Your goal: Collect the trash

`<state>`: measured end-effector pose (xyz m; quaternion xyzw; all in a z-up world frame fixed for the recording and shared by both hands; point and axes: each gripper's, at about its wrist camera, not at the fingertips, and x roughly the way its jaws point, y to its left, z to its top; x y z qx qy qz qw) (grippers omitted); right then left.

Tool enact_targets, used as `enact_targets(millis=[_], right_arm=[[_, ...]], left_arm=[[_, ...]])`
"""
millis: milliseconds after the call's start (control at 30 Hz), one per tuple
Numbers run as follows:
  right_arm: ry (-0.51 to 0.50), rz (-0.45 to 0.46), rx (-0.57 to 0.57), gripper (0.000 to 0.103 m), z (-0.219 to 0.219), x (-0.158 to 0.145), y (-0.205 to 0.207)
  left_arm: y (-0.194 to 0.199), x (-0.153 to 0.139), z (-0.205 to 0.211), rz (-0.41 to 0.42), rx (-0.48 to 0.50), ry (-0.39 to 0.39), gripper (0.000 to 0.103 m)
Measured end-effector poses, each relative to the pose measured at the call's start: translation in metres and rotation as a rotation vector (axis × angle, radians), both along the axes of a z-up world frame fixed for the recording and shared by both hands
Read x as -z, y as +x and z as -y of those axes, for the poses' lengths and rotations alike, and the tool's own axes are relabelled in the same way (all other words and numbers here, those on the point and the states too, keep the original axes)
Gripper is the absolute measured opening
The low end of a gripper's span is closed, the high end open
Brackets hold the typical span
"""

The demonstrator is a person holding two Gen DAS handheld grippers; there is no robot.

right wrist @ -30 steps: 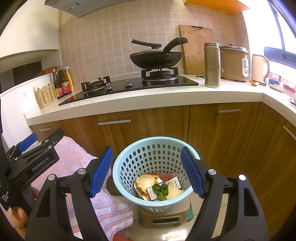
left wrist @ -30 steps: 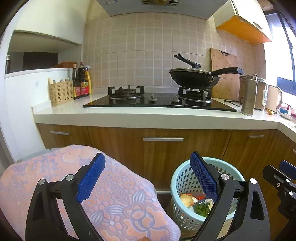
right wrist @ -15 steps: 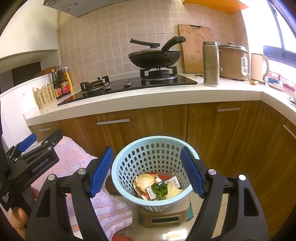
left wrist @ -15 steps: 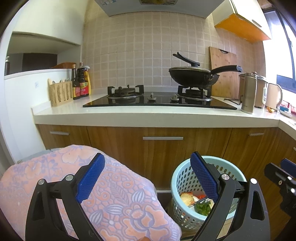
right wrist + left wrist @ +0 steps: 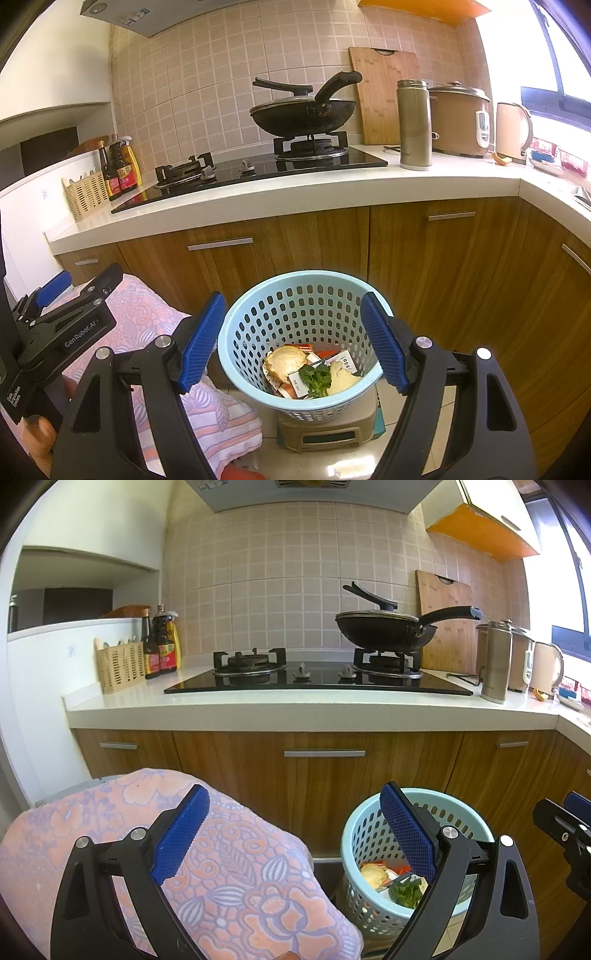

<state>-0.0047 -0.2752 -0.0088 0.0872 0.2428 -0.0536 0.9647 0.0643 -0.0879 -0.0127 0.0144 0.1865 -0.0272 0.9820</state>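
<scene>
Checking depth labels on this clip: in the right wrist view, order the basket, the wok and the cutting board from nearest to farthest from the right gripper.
1. Basket: on the floor, right between the open fingers of the right gripper.
2. Wok: up on the stove's right burner.
3. Cutting board: leaning on the wall behind the wok.

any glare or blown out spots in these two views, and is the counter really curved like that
Both views: the window at the right edge is blown out white. Right wrist view: glare patch on the floor tile. Counter edge bows from fisheye distortion in both views; focus looks sharp.
</scene>
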Motion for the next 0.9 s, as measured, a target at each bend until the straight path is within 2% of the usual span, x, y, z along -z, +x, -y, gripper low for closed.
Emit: enact_targets(millis=[433, 600, 900], right_arm=[[-0.015, -0.009, 0.007, 0.072, -0.007, -0.003, -0.001], [-0.027, 0.006, 0.009, 0.072, -0.011, -0.015, -0.006], [-0.046, 0.028, 0.008, 0.072, -0.024, -0.028, -0.014]], left_arm=[[-0.003, -0.005, -0.008, 0.016, 0.009, -0.023, 0.091], [-0.008, -0.013, -0.01, 0.016, 0.024, -0.045, 0.091], [-0.031, -0.027, -0.021, 0.003, -0.01, 0.017, 0.091]])
